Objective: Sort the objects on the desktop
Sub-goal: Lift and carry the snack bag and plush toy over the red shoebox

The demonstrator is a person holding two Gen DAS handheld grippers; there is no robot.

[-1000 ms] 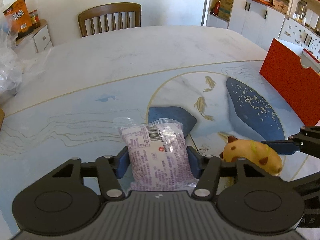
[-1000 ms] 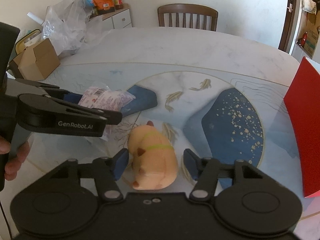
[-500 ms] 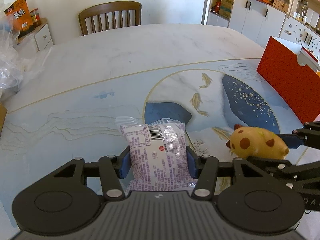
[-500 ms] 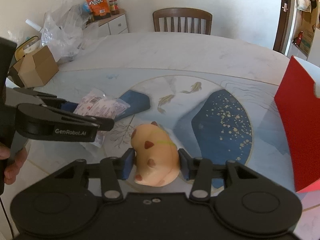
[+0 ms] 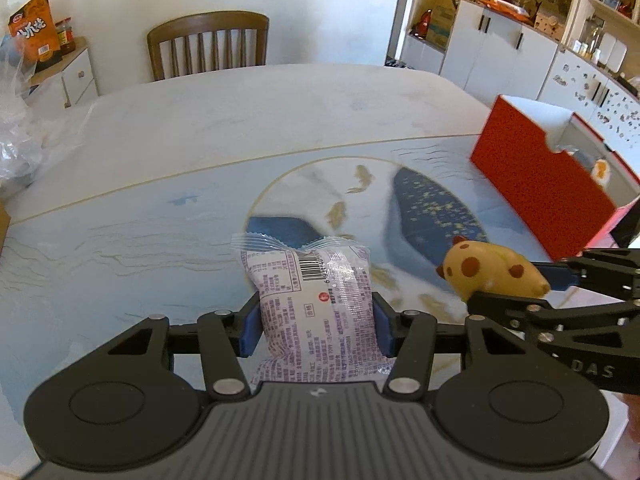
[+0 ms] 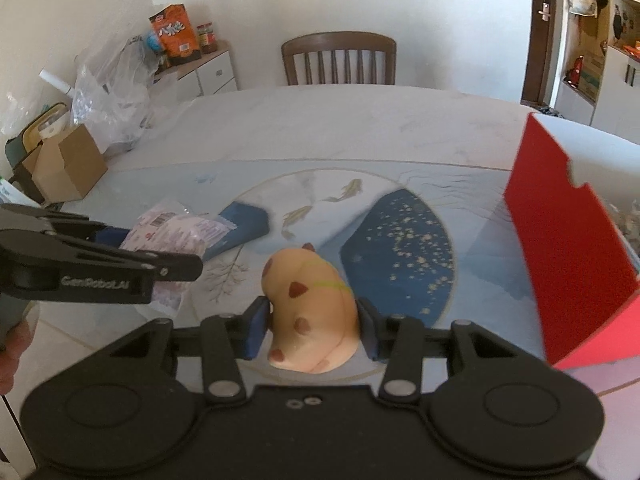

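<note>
Bottom centre of each view, the left gripper (image 5: 316, 330) clamps a crinkly purple-printed plastic snack packet (image 5: 314, 312) mid-body, the right gripper (image 6: 314, 328) a soft, squashy brown-spotted yellow toy (image 6: 312, 316); both probably light.

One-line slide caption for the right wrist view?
Right gripper clamps spotted toy animal above the table, red box alongside.

Snack packet (image 5: 316, 312) left – toy (image 5: 490, 274) right, box (image 5: 540, 184) beyond.

One snack packet (image 5: 316, 312), one toy (image 6: 310, 316), one red box (image 5: 540, 178).
</note>
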